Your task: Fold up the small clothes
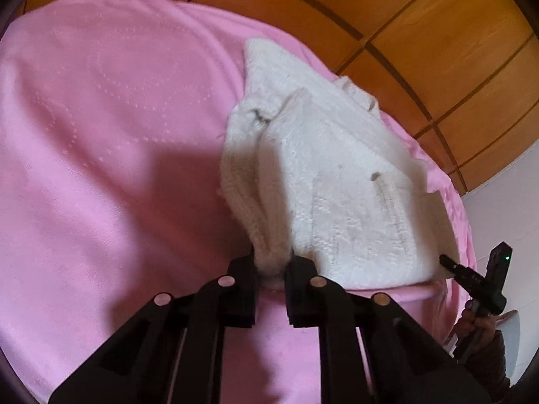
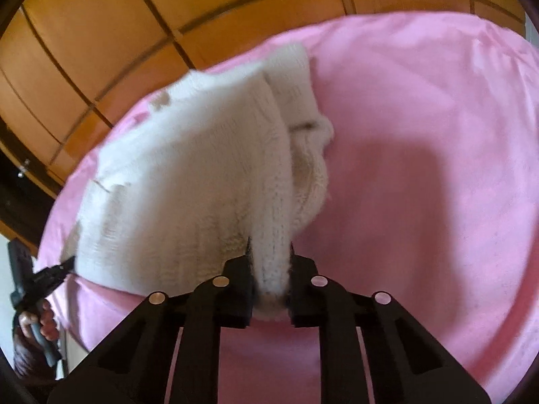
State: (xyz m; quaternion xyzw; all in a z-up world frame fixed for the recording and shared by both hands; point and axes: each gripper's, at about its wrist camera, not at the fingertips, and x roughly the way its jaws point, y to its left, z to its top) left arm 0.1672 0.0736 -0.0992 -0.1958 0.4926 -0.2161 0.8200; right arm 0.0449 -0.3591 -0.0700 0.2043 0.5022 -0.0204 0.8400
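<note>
Both hand-held grippers, left (image 1: 272, 269) & right (image 2: 269, 269), clamp near corners of white knitted small garment (image 1: 337, 181); it stretches away over pink cloth-covered surface (image 1: 101, 134); neither nearer.

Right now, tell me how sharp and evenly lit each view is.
Left wrist view: fairly sharp, white knit garment brightly lit, a dark shadow on the pink cover by the tongs. Right wrist view: garment motion-blurred, similar shadow, wooden panels bowed by fisheye.

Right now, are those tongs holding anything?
Yes. Both tongs, left and right, pinch the white knitted garment at its near edge.
</note>
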